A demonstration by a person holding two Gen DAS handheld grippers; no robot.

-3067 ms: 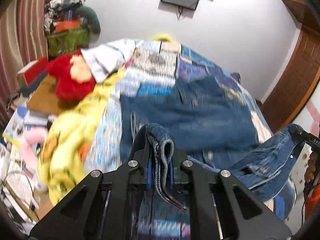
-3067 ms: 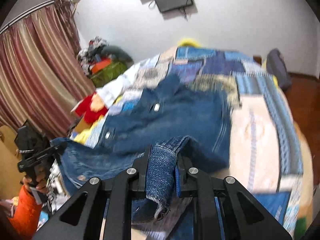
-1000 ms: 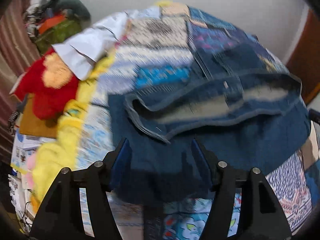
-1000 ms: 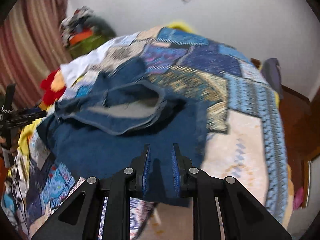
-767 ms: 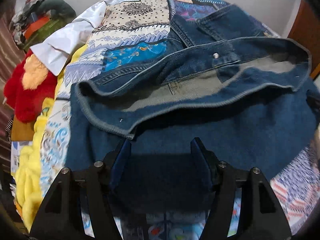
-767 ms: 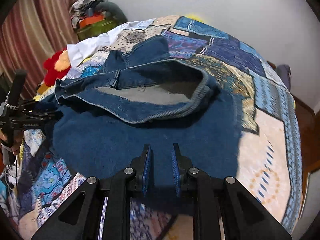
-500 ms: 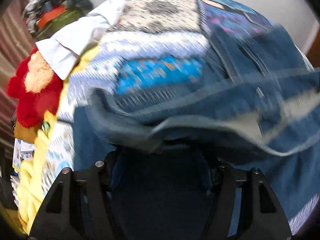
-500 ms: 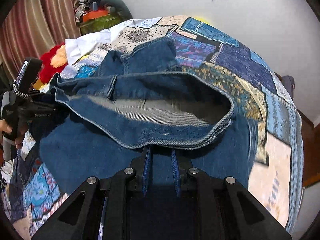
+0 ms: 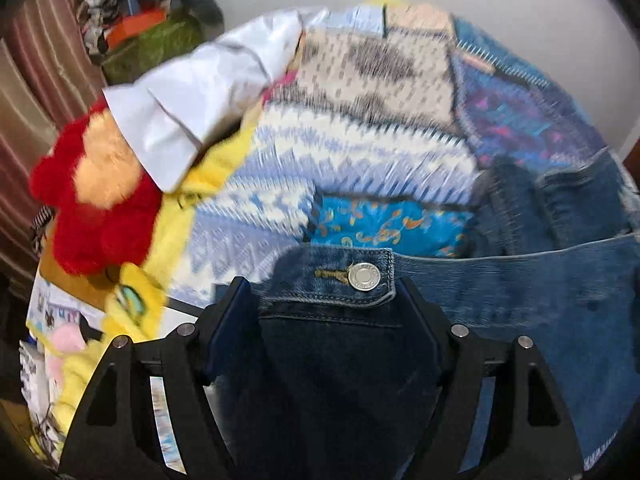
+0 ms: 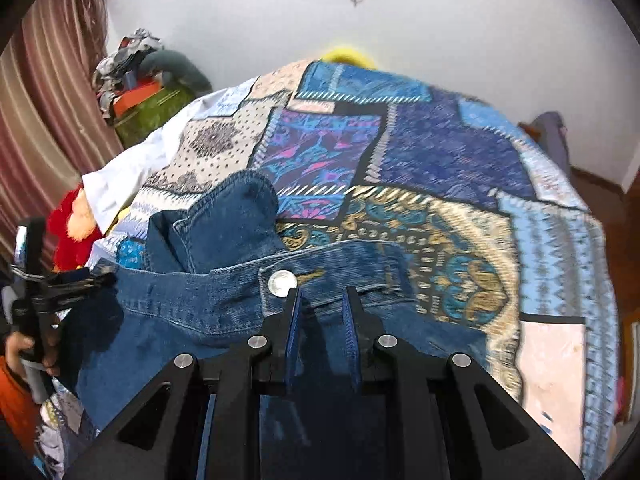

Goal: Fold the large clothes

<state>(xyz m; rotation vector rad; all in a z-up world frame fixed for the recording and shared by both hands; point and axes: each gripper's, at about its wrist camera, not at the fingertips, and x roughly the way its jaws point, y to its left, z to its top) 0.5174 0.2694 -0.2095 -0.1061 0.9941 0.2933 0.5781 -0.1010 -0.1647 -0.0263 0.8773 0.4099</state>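
Denim jacket point(image 10: 192, 320) lower centre on quilt-covered bed point(image 10: 440, 168); plush toy point(image 9: 92, 208) at left edge; clothes pile point(image 10: 140, 80) upper left.

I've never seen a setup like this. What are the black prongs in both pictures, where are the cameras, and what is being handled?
No robot here: a person holds a two-finger tool in each hand, each with a wide-angle camera looking along its fingers, the black prongs. One picture comes from the left gripper, the other from the right gripper. A denim jacket lies on a patchwork bedspread, with a white cloth and red plush toy at its side. The right gripper is clamped on the jacket; the left gripper's jaws have just been opening, denim between them.
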